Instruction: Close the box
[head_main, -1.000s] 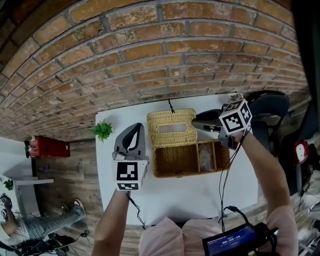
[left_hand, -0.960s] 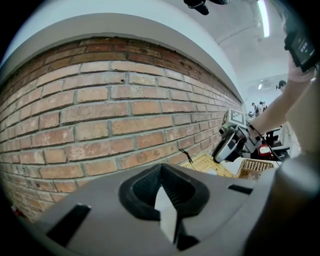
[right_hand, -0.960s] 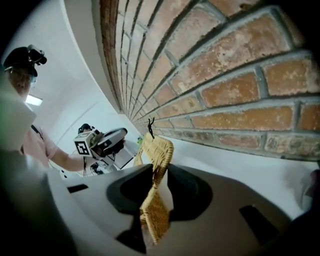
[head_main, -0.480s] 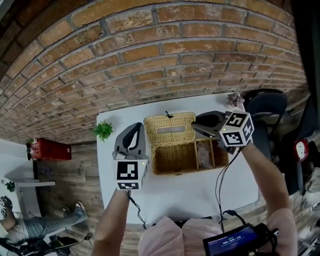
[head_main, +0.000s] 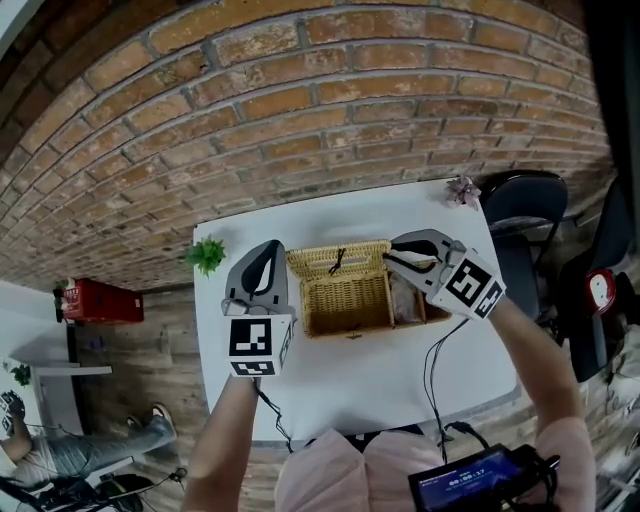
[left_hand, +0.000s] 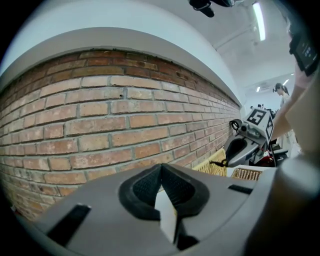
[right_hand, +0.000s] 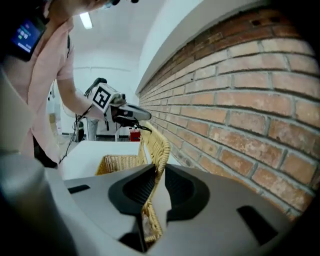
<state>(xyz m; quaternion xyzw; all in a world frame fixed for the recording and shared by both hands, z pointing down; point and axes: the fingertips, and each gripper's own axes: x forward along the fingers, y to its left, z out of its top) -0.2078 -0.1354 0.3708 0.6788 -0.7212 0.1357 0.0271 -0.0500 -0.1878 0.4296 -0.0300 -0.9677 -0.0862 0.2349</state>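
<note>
A wicker box (head_main: 345, 300) stands open on the white table (head_main: 380, 370). Its woven lid (head_main: 340, 258) is tilted up on edge along the box's far side. My right gripper (head_main: 392, 255) is shut on the lid's right edge; in the right gripper view the lid (right_hand: 156, 145) runs between the pads, and the jaws have just been closing on it. My left gripper (head_main: 268, 250) hovers just left of the box, shut with nothing in it. The left gripper view shows the lid (left_hand: 215, 165), the box (left_hand: 247, 173) and the right gripper (left_hand: 245, 145) off to the right.
A brick wall (head_main: 300, 110) rises right behind the table. A small green plant (head_main: 206, 255) sits at the table's far left corner and a pink flower (head_main: 462, 190) at the far right. A black chair (head_main: 525, 215) stands to the right.
The lid has swung up from lying flat behind the box to standing on edge. My right gripper rolled and came nearer with it. The left gripper rose slightly.
</note>
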